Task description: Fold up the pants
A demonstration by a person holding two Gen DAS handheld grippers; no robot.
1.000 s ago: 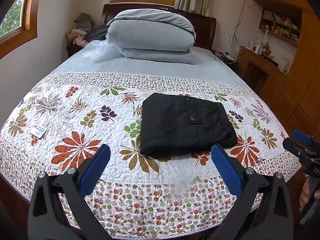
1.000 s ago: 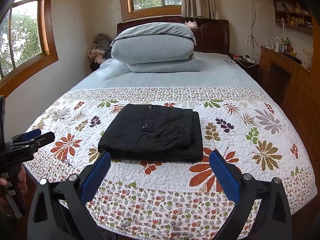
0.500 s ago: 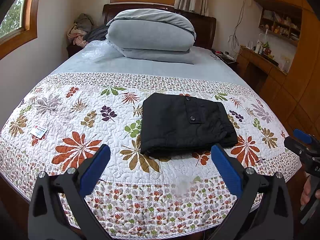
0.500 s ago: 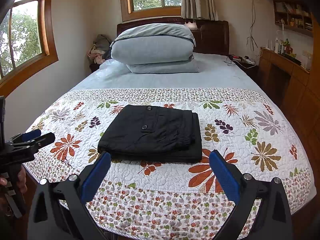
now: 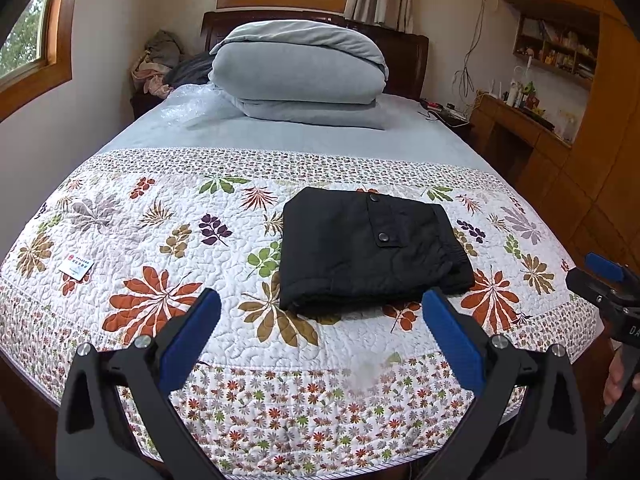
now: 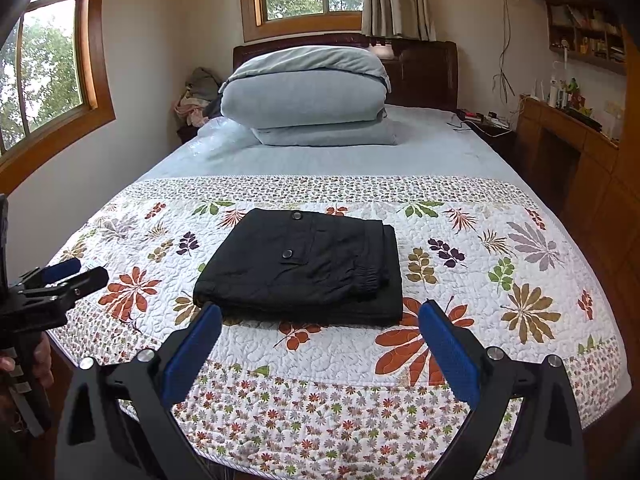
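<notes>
Change from earlier frames: almost none. Pants, quilt and both tools hold the same places; each view shifts only very slightly.

Item: pants (image 5: 370,248), black, folded into a compact rectangle, two snap buttons on the upper face. Location: on the leaf-patterned quilt (image 5: 160,240), near the foot of the bed (image 5: 304,136), slightly right of centre in the left wrist view; elastic edge toward the right side. Seen also in the right wrist view (image 6: 304,266), lying flat, touched by neither tool.

Item: left hand-held gripper (image 5: 320,336), blue pads spread wide, holding nothing, hovering short of the pants over the quilt's foot edge.

Item: right hand-held gripper (image 6: 320,340), blue pads likewise spread wide, nothing between them, just short of the pants' near edge.

Item: white card (image 5: 76,267), on the quilt at far left, well apart from the pants.

Containers: wall shelf (image 5: 556,50), holding books and small objects too small to identify. Head of bed: folded grey duvet (image 5: 298,68), stacked.
</notes>
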